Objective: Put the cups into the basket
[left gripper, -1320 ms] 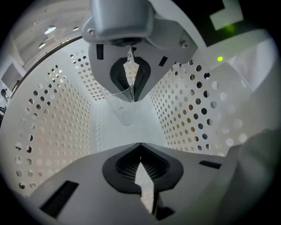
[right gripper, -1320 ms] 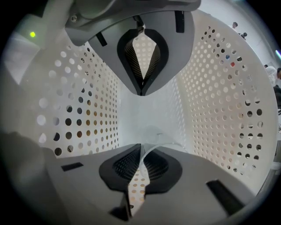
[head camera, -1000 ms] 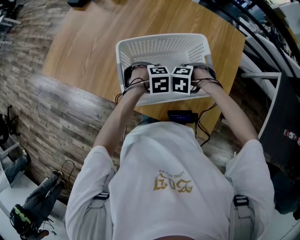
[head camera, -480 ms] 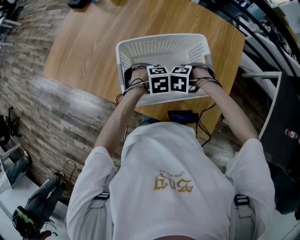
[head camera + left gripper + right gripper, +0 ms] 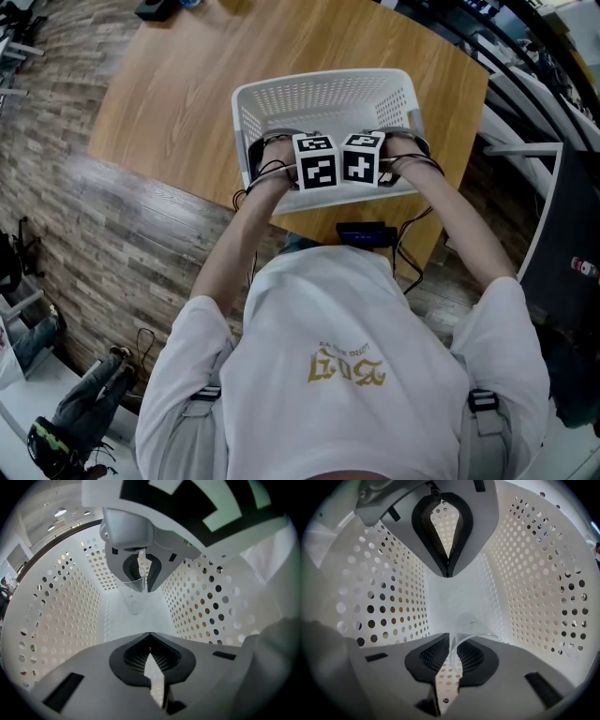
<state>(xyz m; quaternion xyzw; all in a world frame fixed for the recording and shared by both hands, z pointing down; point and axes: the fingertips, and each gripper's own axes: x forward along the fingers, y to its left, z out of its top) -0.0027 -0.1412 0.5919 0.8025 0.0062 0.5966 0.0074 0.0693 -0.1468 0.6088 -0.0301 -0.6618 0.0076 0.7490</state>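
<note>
A white perforated basket (image 5: 328, 94) stands on the wooden table (image 5: 178, 94). Both grippers reach down into it side by side, and only their marker cubes (image 5: 339, 157) show in the head view. My right gripper (image 5: 451, 637) pinches the rim of a clear plastic cup (image 5: 476, 624) at its fingertips, and its jaws are opening. The left gripper view shows that same cup (image 5: 135, 597) hanging under the right gripper low in the basket. My left gripper (image 5: 150, 641) is shut with nothing between its fingers.
Perforated basket walls (image 5: 61, 616) close in on both grippers on every side. A black device (image 5: 364, 232) with cables lies at the table's near edge. Dark equipment and cables (image 5: 534, 103) crowd the right side beyond the table.
Both hands stay almost still inside the basket; the marker cubes shift only slightly.
</note>
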